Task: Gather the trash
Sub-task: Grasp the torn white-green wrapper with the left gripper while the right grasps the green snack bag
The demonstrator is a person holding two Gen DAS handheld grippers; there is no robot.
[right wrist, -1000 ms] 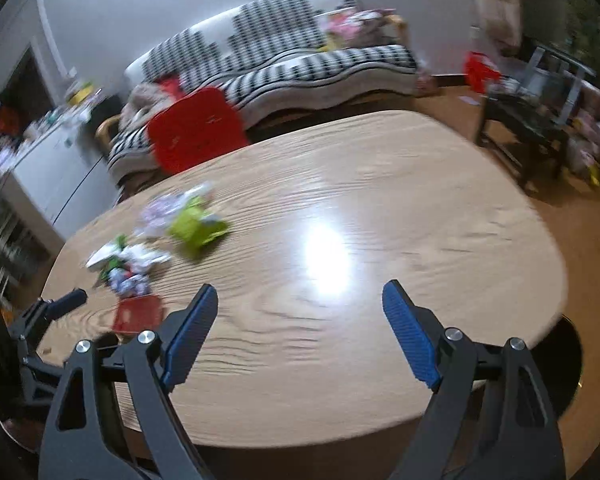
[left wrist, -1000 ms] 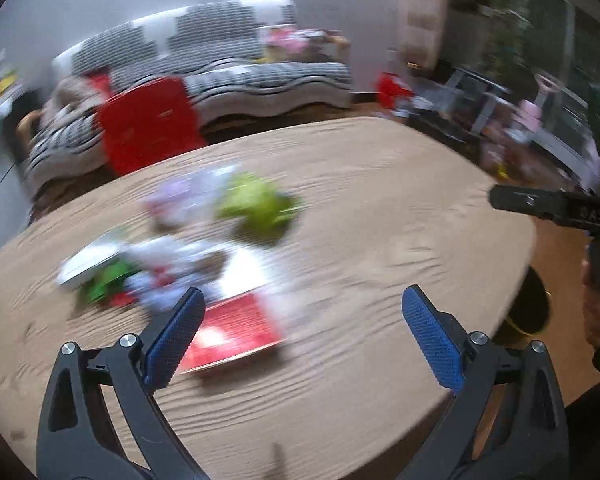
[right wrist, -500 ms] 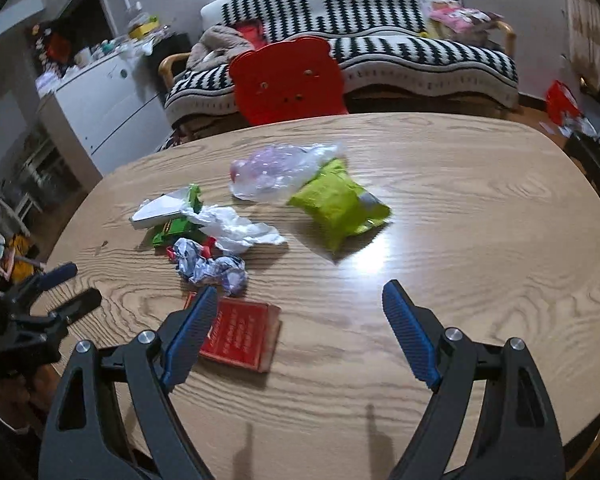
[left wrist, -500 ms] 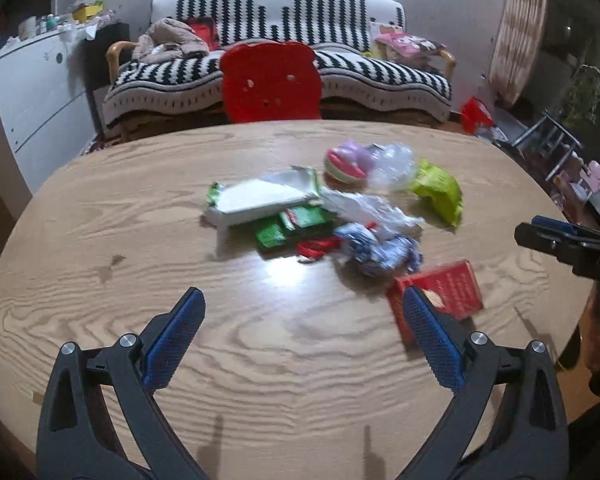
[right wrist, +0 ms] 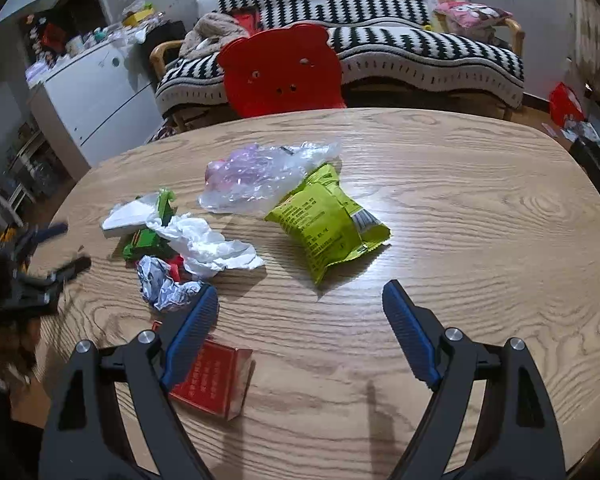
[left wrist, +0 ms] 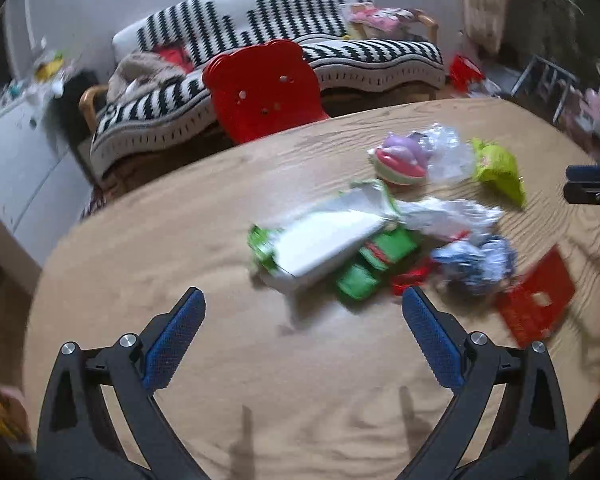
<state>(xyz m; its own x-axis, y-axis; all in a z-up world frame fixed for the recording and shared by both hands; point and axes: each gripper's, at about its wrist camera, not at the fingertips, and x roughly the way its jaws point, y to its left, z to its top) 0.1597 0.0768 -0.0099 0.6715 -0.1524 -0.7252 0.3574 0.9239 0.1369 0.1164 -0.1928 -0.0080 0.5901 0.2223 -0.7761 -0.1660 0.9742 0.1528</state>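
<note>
Trash pickup hasn't really started by our read: both our left gripper (left wrist: 302, 316) and right gripper (right wrist: 298, 310) hang wide apart and empty, with the lime snack bag (right wrist: 328, 220), crumpled tissue (right wrist: 208, 246) and red box (right wrist: 210, 378) all lying on the table (right wrist: 480, 208) just ahead of the fingers.

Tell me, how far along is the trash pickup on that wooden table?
Nothing looks collected yet. The lime snack bag, clear plastic wrap, white tissue, crumpled foil wrapper, green wrappers and red box all lie on the table. Nothing is in hand: the right gripper and left gripper both hover open and empty. The whole pile is left.
</note>
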